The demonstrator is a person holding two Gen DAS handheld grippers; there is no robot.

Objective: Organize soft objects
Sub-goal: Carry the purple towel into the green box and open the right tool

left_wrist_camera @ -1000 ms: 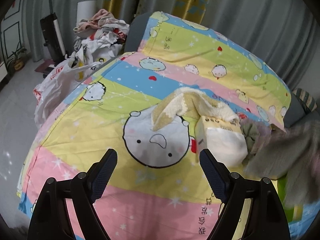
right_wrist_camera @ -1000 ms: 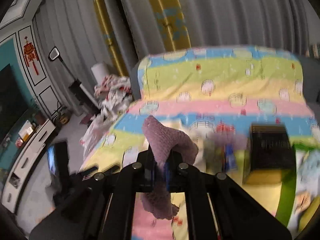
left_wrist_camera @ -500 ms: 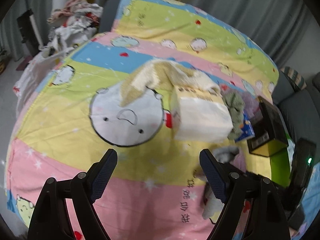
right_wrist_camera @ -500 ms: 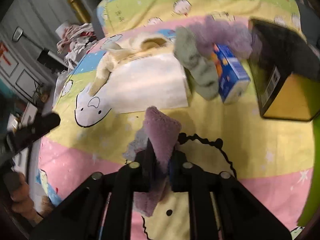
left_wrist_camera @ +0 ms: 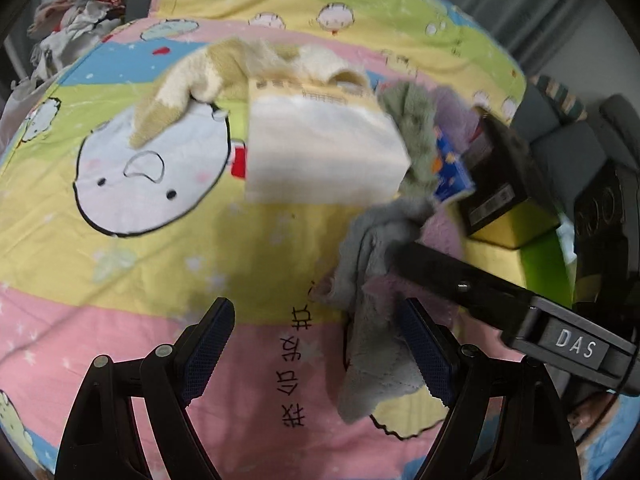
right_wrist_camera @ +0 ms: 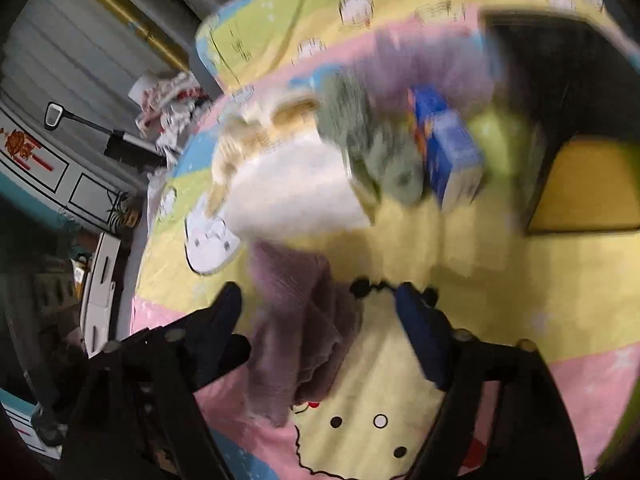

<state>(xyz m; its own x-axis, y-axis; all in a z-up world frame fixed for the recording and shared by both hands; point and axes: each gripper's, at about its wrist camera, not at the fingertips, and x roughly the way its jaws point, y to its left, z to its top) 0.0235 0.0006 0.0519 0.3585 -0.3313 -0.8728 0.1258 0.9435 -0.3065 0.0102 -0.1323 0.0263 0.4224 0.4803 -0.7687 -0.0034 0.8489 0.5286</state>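
left hand-held gripper (left_wrist_camera: 316, 344): nearest the left camera; jaws spread wide and empty, nothing pressed between the blue pads; it hovers over the pink stripe of the sheet, its right finger just beside the cloth
sheet (left_wrist_camera: 120, 280): cartoon-printed bed cover in pink, yellow, green and blue stripes; it carries everything else
purple-grey cloth (left_wrist_camera: 372, 320): soft rag lying crumpled on the sheet, reaching from the pink stripe up into the yellow one; in the right camera (right_wrist_camera: 296, 332) it lies between the right fingers, blurred
right hand-held gripper (right_wrist_camera: 320, 320): jaws opening; the cloth sits between them but the pads no longer press on it, so it is released; seen from the left camera as a black bar with white lettering (left_wrist_camera: 460, 284) lying across the cloth
tissue pack (left_wrist_camera: 320, 148): white soft pack on the yellow stripe, beyond the cloth
blue carton (left_wrist_camera: 450, 168): small box to the right of the pack
green cloth (left_wrist_camera: 412, 128): fuzzy, wedged between the pack and the carton
black and yellow box (left_wrist_camera: 504, 200): to the right of the carton
cream towel (left_wrist_camera: 224, 72): behind the pack, draped toward the round cartoon face
clothes pile (left_wrist_camera: 76, 12): far left, off the bed
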